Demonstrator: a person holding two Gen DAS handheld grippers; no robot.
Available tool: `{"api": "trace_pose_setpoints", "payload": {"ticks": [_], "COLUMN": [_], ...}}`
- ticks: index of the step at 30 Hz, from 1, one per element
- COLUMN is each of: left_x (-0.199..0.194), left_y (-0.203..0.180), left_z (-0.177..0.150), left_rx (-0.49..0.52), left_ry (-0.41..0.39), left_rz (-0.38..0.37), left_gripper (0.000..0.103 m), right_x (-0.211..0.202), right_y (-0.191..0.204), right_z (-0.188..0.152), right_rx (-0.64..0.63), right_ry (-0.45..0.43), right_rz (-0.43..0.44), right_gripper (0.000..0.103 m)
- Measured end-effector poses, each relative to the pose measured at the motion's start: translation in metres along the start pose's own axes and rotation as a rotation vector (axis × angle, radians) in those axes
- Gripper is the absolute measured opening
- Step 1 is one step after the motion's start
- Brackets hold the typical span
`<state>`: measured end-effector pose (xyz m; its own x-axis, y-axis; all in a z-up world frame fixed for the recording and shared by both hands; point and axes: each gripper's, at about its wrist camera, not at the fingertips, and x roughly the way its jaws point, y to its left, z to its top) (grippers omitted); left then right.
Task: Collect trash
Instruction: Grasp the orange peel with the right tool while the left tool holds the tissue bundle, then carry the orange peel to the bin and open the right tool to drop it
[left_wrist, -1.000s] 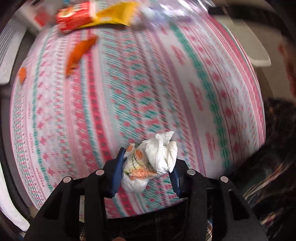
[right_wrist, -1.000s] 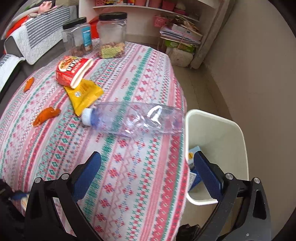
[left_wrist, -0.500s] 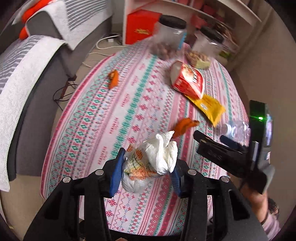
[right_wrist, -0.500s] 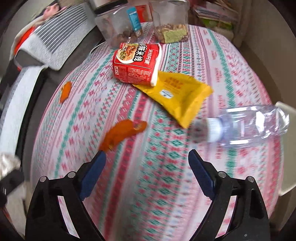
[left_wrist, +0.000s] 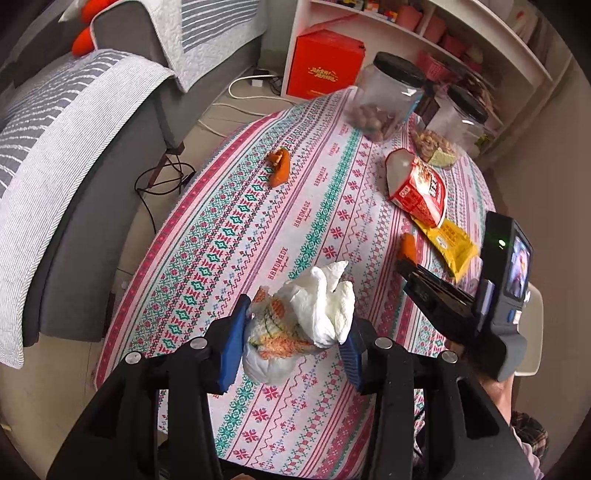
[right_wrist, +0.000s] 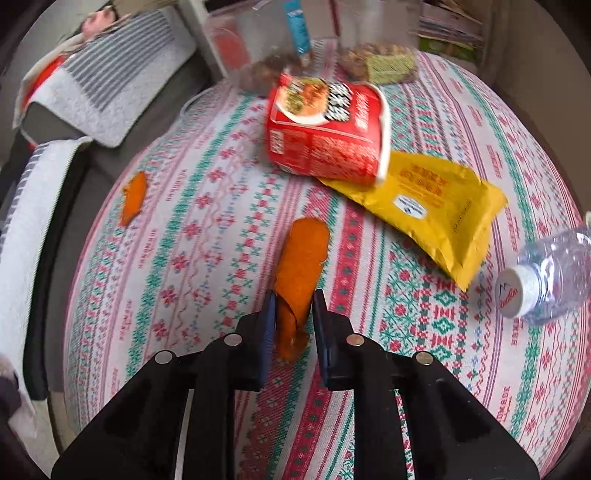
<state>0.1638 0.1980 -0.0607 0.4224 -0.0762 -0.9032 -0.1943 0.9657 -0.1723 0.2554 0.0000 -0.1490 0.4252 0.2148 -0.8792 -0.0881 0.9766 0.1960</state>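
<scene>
My left gripper (left_wrist: 291, 332) is shut on a crumpled white tissue wad (left_wrist: 299, 325) with orange print, held above the patterned tablecloth (left_wrist: 229, 229). My right gripper (right_wrist: 293, 317) has its jaws closed in around the near end of an orange peel (right_wrist: 301, 262) lying on the cloth; it also shows in the left wrist view (left_wrist: 424, 284). A second orange peel (right_wrist: 133, 197) lies far left. A red noodle cup (right_wrist: 325, 129), a yellow packet (right_wrist: 428, 206) and a clear plastic bottle (right_wrist: 546, 277) lie beyond.
Two black-lidded jars (left_wrist: 388, 99) stand at the table's far end. A grey sofa (left_wrist: 55, 147) with striped covers runs along the left. A white shelf unit (left_wrist: 424, 33) and a red box (left_wrist: 325, 66) are behind the table. A white bin rim (left_wrist: 533, 332) shows at the right.
My right gripper moved left from the bottle and bin to the orange peel and closed its jaws around it. My left gripper kept the tissue wad and swung to face the table.
</scene>
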Motion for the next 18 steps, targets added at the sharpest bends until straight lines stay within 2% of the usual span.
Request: {"api": "trace_pose_setpoints", "payload": {"ticks": [7, 12, 18], "left_x": [-0.010, -0.018, -0.019], "left_y": [-0.011, -0.030, -0.061], "left_z": [0.007, 0.007, 0.006], "left_rx": [-0.013, 0.002, 0.048], "left_ry": [-0.097, -0.174, -0.236], "left_rz": [-0.069, -0.076, -0.066], "left_gripper": [0.045, 0.045, 0.045], "right_x": [-0.062, -0.101, -0.122], "right_y": [-0.007, -0.022, -0.041], "right_z": [0.008, 0.010, 0.007], "right_rx": [-0.100, -0.143, -0.163], "right_ry": [-0.095, -0.162, -0.227], "right_rz": [0.091, 0.106, 0.098], "right_gripper": [0.016, 0.016, 0.016]}}
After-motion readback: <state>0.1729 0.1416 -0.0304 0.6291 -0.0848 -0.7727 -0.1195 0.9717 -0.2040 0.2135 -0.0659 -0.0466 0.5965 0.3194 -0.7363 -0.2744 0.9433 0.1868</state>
